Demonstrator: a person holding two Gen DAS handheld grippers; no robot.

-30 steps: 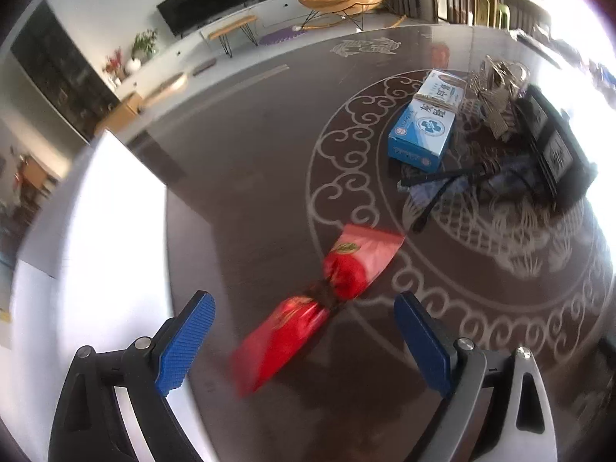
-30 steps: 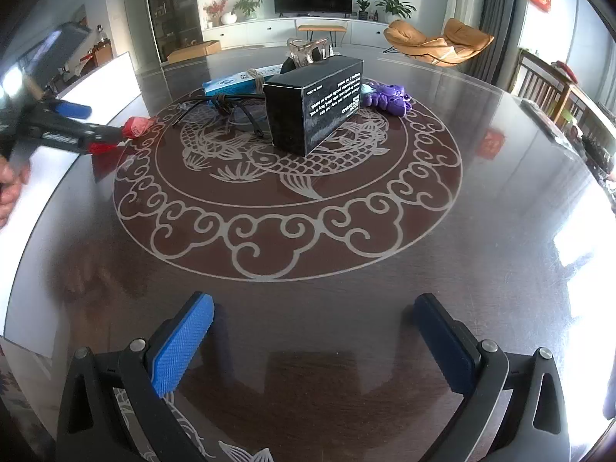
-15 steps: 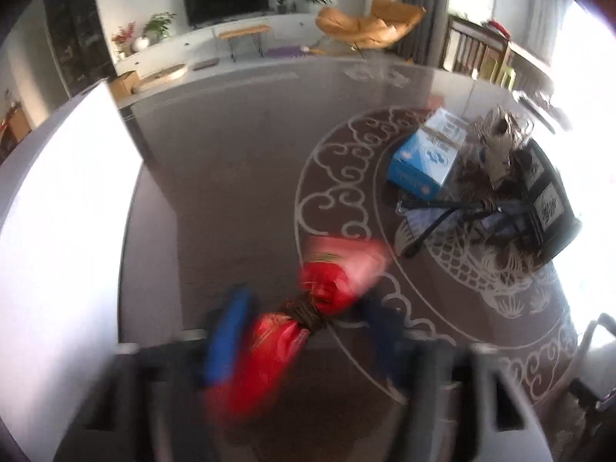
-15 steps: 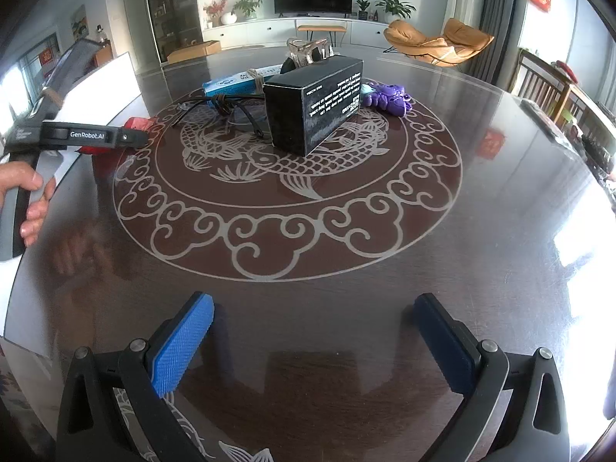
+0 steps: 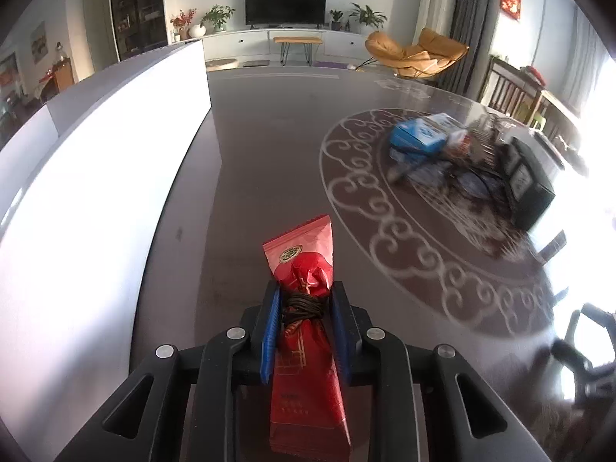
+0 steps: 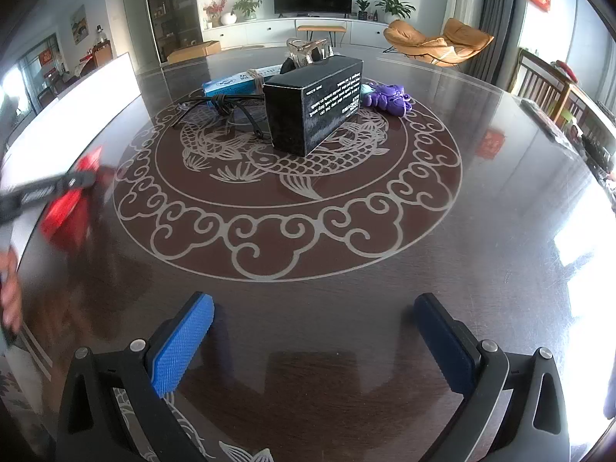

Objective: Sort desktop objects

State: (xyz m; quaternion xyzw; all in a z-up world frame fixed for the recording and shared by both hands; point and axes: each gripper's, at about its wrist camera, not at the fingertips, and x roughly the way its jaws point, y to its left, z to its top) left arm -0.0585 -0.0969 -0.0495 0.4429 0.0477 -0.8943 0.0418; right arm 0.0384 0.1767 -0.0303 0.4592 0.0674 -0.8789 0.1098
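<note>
A red snack packet [image 5: 304, 254], tied at its waist with dark cord, stands lengthwise between the blue pads of my left gripper [image 5: 307, 292]. The jaws are closing and the pads press on the tied middle. In the right wrist view the same packet [image 6: 65, 211] shows blurred at the far left, under the left gripper [image 6: 57, 186], with a hand below it. My right gripper [image 6: 313, 315] hangs open over bare dark table [image 6: 500, 231], nothing between its fingers. A black box [image 6: 315, 104], a blue box [image 6: 231, 84], a black cable [image 6: 227, 104] and a purple toy [image 6: 389, 96] sit at the table's centre.
A broad white board [image 5: 96, 177] runs along the table's left edge, close beside the left gripper. A clear glassy object [image 6: 308, 48] stands behind the black box. Chairs [image 6: 539, 84] line the right side of the table.
My left gripper went from wide open to closed around the red packet's tied middle, rolled level and shifted across the table with it. The right gripper has kept still.
</note>
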